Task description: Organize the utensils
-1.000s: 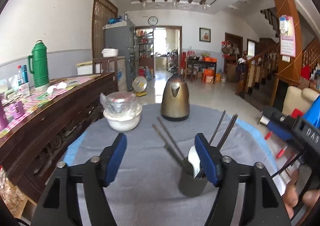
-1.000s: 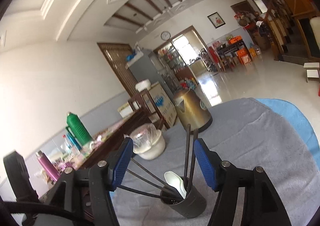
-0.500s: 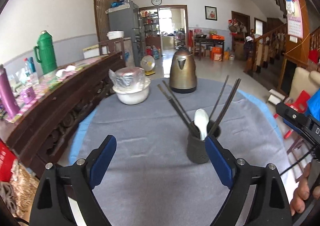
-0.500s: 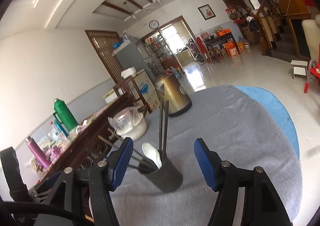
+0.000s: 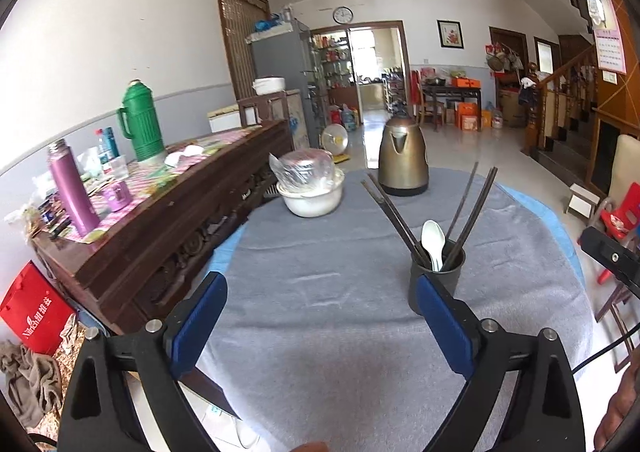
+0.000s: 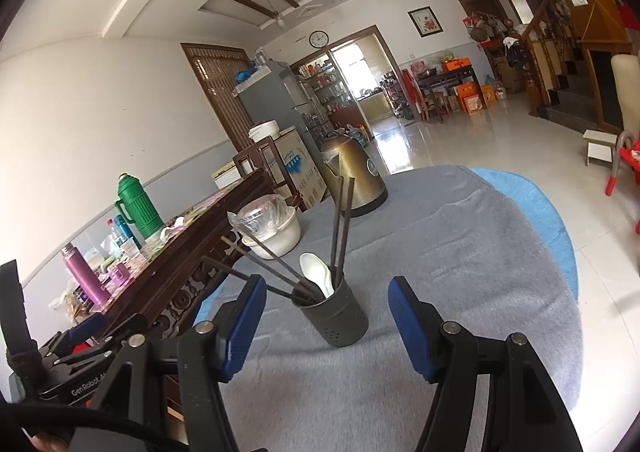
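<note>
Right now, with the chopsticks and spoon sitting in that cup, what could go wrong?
1. The chopsticks lean far out of the dark utensil cup; a bump from the open right gripper could tip it.
2. The left gripper, whose jaws have just been opening with nothing between them, is close beside the cup too.
3. The white spoon might spill out.

Both grippers (image 5: 320,316) (image 6: 326,316) apparently empty, agape

Matt dark utensil holder (image 6: 337,319) on napped grey cloth (image 5: 340,316). Glossy white plastic spoon (image 5: 433,240). Brushed bronze-toned metal kettle (image 5: 402,159).
</note>
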### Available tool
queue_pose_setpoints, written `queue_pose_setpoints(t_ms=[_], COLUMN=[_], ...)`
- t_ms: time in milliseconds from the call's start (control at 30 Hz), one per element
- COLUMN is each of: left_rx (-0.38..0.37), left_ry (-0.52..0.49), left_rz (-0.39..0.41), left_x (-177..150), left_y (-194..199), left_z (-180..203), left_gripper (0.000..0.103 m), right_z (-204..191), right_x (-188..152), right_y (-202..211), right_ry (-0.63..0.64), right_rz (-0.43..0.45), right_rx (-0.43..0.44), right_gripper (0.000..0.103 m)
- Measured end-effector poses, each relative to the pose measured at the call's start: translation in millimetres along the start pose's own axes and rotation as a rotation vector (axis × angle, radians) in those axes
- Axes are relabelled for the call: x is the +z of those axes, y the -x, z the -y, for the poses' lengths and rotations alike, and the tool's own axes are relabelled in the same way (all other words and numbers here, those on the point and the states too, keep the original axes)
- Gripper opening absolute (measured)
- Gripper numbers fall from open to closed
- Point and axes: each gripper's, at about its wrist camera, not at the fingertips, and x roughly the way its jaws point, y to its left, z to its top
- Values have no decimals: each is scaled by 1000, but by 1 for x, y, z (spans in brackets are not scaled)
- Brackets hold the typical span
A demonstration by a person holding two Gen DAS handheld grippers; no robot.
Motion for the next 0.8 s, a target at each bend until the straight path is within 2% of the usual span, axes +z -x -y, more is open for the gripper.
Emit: queue_pose_setpoints(t_ms=[133, 400, 633, 800], left_rx=[24, 47, 64, 77], left_ry=[-4, -4, 13, 17], left_rz=[37, 57, 48, 22], left_x=[3, 6, 0, -12], left_y=[14, 29, 37, 38], left_z=[-5, -12, -20, -23], left_gripper=[98, 98, 98, 98], right_z=[-12, -34, -42, -49], right_x=[5, 5, -12, -22], right_y=[17, 37, 48, 45], right_ry=[49, 100, 76, 70], right_rz=[27, 57, 62, 35], right_rx=[-30, -51, -98, -111], right_gripper=[68, 68, 68, 68])
